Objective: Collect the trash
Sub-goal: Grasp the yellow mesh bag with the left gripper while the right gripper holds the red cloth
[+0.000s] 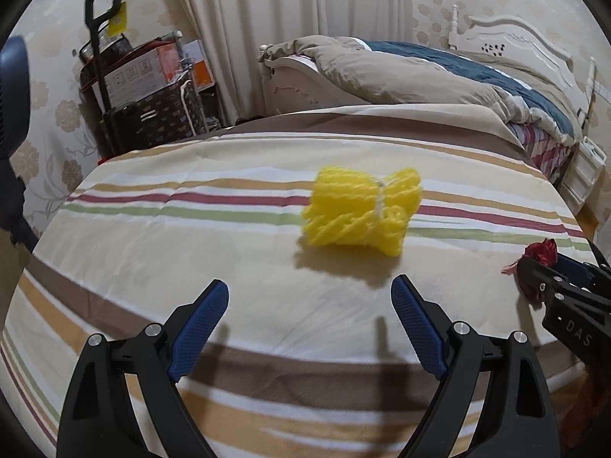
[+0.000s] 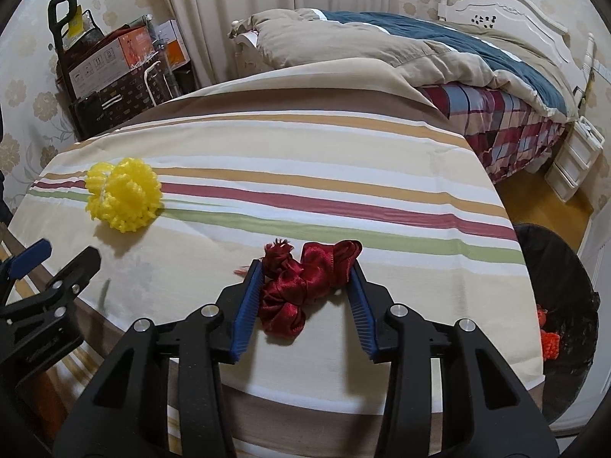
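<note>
- My right hand-held gripper (image 2: pixel 307 278) has its blue pads on both sides of the crumpled red ribbon (image 2: pixel 301 286), gripping it on the striped cloth (image 2: pixel 305 145) that covers the bench.
- My left hand-held gripper (image 1: pixel 310 292) is spread wide, nothing between its pads.
- The yellow foam net (image 1: pixel 361 210) lies just ahead of it.
- A dark trash bin (image 2: pixel 553 305) stands at the bench's right edge.

I see a table (image 2: pixel 305 145) draped in a cream cloth with tan, red, green and brown stripes running from side to side. A yellow foam-net bundle (image 1: pixel 361 212) (tied round its middle with a pale band) lies toward the left edge. A crumpled dark-red ribbon (image 2: pixel 305 286) lies nearer the front edge, well apart from it.
</note>
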`<state>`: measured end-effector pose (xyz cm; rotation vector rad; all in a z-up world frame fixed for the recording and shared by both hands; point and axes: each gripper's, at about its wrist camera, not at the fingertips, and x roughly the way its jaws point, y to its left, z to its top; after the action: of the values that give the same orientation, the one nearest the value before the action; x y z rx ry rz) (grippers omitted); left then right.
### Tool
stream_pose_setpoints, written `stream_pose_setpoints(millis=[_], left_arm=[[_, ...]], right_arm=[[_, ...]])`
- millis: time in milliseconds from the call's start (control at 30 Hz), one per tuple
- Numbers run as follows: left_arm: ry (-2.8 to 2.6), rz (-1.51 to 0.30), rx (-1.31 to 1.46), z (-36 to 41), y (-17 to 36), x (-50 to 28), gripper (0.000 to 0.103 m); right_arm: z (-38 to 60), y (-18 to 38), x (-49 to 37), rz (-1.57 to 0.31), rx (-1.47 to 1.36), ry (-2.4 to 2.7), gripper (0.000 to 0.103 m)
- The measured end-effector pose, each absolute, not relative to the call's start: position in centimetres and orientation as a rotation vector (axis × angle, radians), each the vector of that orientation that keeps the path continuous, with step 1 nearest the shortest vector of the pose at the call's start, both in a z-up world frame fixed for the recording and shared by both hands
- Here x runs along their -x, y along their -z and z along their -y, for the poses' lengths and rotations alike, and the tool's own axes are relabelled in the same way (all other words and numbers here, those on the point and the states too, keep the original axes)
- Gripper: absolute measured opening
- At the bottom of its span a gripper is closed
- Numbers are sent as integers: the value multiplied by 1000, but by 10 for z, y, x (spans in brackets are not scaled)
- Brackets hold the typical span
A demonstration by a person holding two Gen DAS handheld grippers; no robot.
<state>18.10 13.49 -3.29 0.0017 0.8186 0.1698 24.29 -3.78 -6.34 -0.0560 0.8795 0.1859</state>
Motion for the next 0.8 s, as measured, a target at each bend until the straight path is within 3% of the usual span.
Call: stream_pose_setpoints(millis=[800], left_arm=[[-166, -873, -20, -123, 39, -240, 87]], right_arm=[[44, 63, -249, -883, 60, -196, 44]])
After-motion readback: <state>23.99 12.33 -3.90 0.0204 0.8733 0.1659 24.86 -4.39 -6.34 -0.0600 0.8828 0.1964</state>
